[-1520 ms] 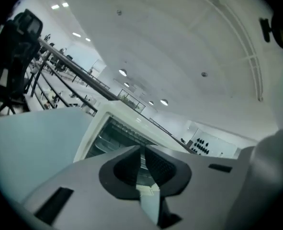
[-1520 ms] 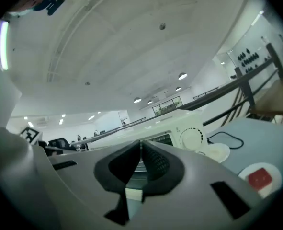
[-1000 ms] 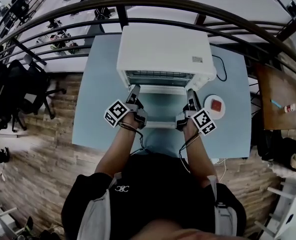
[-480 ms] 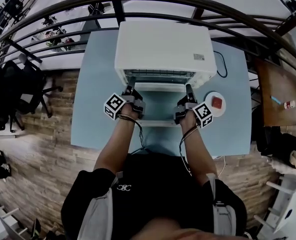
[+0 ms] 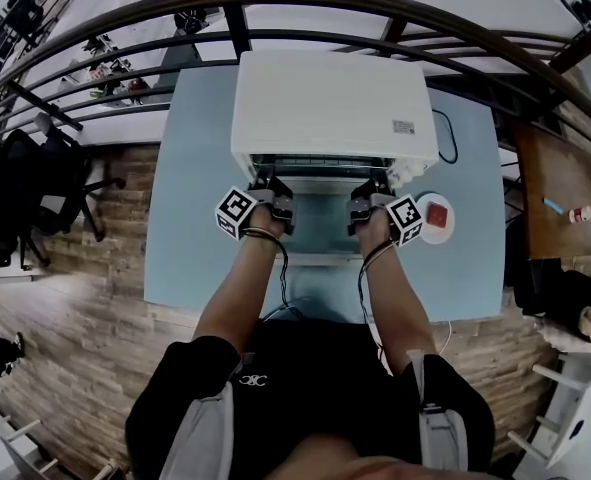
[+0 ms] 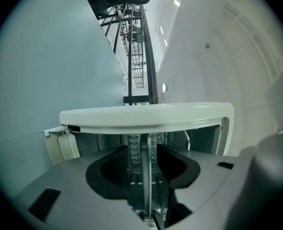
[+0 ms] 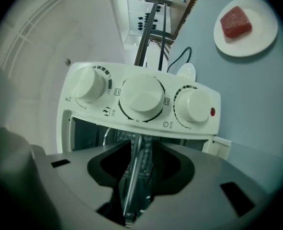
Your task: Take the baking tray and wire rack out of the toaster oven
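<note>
White enamel covers the toaster oven (image 5: pixel 330 103), which stands toward the far side of a pale blue table (image 5: pixel 190 218) with its glass door (image 5: pixel 322 230) dropped open and lying flat toward the person. Both arms reach forward over that door, one to each end of the oven's mouth.

The left hand-held gripper (image 5: pixel 268 186) is at the left end of the opening and rolled onto its side. Its jaws stand apart, and a thin bright metal edge (image 6: pixel 147 176) runs between the ribbed pads without either pad clearly pressing on it. The right hand-held gripper (image 5: pixel 373 186) is at the right end, just under the panel with three round dials (image 7: pixel 141 94). Its jaws are likewise parted, with a shiny rod (image 7: pixel 130 176) passing down the gap between them.

The wire rack (image 5: pixel 320 158) is inside the oven cavity, its wires showing just behind the front frame. The baking tray cannot be told apart from it in the dark interior.

Right of the oven, on the table, a white plate (image 7: pixel 266 37) carries a red block of food (image 7: pixel 235 22). A black cable (image 5: pixel 445 138) loops beside the oven's right wall.
</note>
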Motion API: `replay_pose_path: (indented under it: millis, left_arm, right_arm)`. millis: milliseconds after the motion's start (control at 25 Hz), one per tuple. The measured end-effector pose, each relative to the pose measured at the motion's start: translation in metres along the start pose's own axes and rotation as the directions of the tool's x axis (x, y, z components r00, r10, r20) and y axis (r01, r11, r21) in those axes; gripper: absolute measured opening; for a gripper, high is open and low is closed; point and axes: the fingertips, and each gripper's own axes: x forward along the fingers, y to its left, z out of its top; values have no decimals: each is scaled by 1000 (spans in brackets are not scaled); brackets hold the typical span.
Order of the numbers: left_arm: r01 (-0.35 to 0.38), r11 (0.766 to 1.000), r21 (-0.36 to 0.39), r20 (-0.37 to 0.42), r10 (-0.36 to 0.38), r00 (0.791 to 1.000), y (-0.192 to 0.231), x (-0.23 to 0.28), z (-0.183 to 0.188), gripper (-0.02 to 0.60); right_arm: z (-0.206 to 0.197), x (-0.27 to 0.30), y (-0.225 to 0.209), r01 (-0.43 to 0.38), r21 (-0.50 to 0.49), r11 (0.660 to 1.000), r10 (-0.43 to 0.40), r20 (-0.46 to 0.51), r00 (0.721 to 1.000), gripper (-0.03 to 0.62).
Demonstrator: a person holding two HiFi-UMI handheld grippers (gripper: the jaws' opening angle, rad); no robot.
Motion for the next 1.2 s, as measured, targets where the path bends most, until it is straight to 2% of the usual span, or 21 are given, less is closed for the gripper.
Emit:
replay_pose_path:
  millis: [120,240,360,440,480,840,1000,1200]
  left_arm:
    - [11,1000,-26,11,-10,1000,3,7,2,176]
    - [16,999,-37,18,-15,1000,5,14,4,176]
    - [28,999,-37,13,-27,1000,5,20,5,167]
    - [47,998,-29,6,-47,999,2,19,4,91]
    - [56,998,-28,4,-56,998,0,18,3,69]
    - [64,997,-32,-39,-65,997,2,-5,-8,69]
    - [63,997,-44,-59,-66,996,4,-22,-4,67]
    - [21,999,-43,-70,-24,997,9,-51,-21,64]
  right_arm:
    - [-1,12,-5,13,23,1000,-13,5,1000,127]
    - [-2,24,-10,12,56,998,-12,5,1000,156]
    - [-2,32,-9,-26,102,994,25,9,1000,130]
    - [-2,31,-5,-49,89,995,48,13,999,61]
    - [-1,29,-3,-53,78,996,52,14,999,61]
    - [-3,3,-8,-41,77,996,40,14,999,60]
    - [-17,-13,-9,-35,72,997,35,10,999,58]
    - [-15,-42,-16,-16,71,997,17,-14,1000,57]
